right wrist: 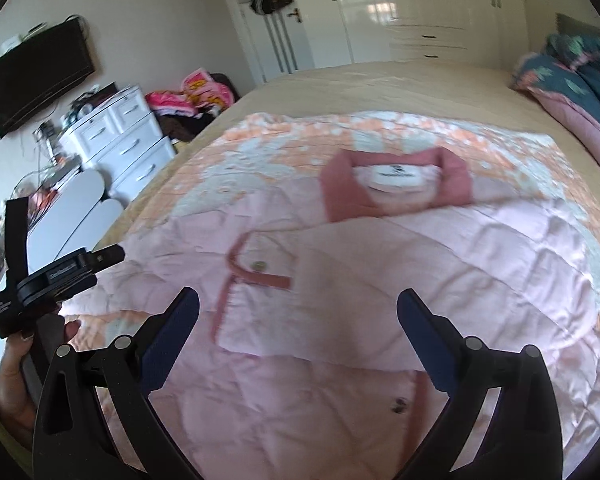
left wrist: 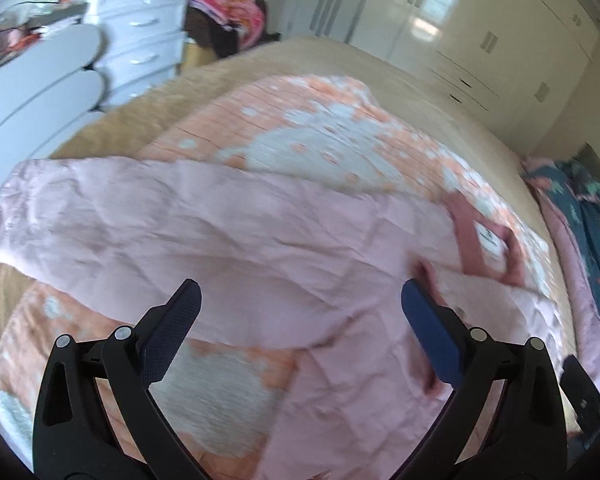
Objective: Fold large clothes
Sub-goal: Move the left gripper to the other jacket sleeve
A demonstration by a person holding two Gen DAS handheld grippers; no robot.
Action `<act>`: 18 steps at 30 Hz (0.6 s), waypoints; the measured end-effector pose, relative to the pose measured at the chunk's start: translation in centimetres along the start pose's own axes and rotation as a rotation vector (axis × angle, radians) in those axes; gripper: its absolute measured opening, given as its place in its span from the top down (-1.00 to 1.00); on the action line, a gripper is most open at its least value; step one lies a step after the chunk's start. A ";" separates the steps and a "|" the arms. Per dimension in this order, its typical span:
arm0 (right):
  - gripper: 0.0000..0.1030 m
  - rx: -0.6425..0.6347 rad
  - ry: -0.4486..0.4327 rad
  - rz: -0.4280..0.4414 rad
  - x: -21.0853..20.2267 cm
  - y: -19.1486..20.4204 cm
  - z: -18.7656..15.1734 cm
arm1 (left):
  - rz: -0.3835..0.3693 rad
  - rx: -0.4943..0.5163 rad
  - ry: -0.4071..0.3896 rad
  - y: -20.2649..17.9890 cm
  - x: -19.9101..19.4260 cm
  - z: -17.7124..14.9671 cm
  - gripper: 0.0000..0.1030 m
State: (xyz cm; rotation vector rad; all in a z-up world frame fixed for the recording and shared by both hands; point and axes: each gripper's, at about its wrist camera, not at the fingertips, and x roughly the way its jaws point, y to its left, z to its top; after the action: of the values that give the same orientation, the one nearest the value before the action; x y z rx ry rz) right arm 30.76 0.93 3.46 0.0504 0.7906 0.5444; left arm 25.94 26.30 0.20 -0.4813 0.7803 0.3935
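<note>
Right wrist: pink jacket [right wrist: 340, 280] on bed [right wrist: 380, 76], dresser [right wrist: 124, 140] left; both jaws released, empty.

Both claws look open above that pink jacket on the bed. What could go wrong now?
The jacket lies loosely folded, with neither the left gripper nor the right gripper holding it, so a sleeve could slide open. The quilt underneath is soft, so a low grab might pinch it too.

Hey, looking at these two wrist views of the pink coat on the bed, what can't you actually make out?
- Collar label on the pink coat: text blurred, too small, both views.
- Coat's hem: hidden behind the right gripper, cut off by the right view's bottom edge.
- Far sleeve: its cuff blurs at the left view's edge.
</note>
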 end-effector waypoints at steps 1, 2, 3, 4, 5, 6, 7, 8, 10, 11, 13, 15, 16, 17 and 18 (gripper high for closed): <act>-0.92 -0.007 0.000 0.006 0.1 0.5 0.2 | 0.010 -0.012 -0.001 0.5 0.0 0.2 -0.82; -0.92 -0.018 0.000 0.011 0.3 1.2 0.4 | 0.011 -0.027 0.002 1.0 0.0 0.3 -0.82; -0.92 -0.028 0.001 0.016 0.4 1.9 0.6 | 0.010 -0.045 0.007 1.6 0.1 0.5 -0.82; -0.92 -0.035 0.001 0.021 0.6 2.4 0.7 | 0.011 -0.057 0.010 2.0 0.2 0.6 -0.82; -0.92 -0.045 0.004 0.027 0.8 3.0 0.9 | 0.012 -0.069 0.013 2.4 0.2 0.7 -0.82; -0.92 -0.051 0.007 0.029 1.0 3.5 1.0 | 0.016 -0.083 0.013 2.9 0.2 0.8 -0.82; -0.92 -0.065 0.013 0.034 1.2 4.2 1.2 | 0.022 -0.094 0.014 3.3 0.2 0.9 -0.82; -0.92 -0.075 0.014 0.041 1.3 4.7 1.2 | 0.028 -0.103 0.014 3.5 0.1 0.9 -0.82; -0.92 -0.101 0.021 0.050 1.6 6.0 1.3 | 0.033 -0.127 0.011 4.4 0.0 1.1 -0.82; -0.92 -0.112 0.024 0.053 1.8 6.4 1.4 | 0.037 -0.135 0.008 4.7 -0.1 1.2 -0.82; -0.92 -0.130 0.032 0.062 2.2 7.3 1.5 | 0.052 -0.166 -0.002 5.7 -0.3 1.3 -0.82; -0.92 -0.146 0.041 0.070 2.6 8.1 1.5 | 0.062 -0.199 -0.014 6.7 -0.6 1.5 -0.82; -0.92 -0.157 0.047 0.077 2.8 8.7 1.5 | 0.067 -0.209 -0.018 7.0 -0.7 1.6 -0.82; -0.92 -0.161 0.050 0.081 3.0 9.1 1.5 | 0.071 -0.220 -0.023 7.4 -0.7 1.6 -0.82; -0.92 -0.167 0.057 0.089 3.3 9.6 1.5 | 0.078 -0.235 -0.027 7.9 -0.8 1.7 -0.82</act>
State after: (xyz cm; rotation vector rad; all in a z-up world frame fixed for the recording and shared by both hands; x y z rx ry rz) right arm 29.41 11.07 4.66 -0.0846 0.7985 0.6965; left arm 22.42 33.57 -0.25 -0.6649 0.7314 0.5664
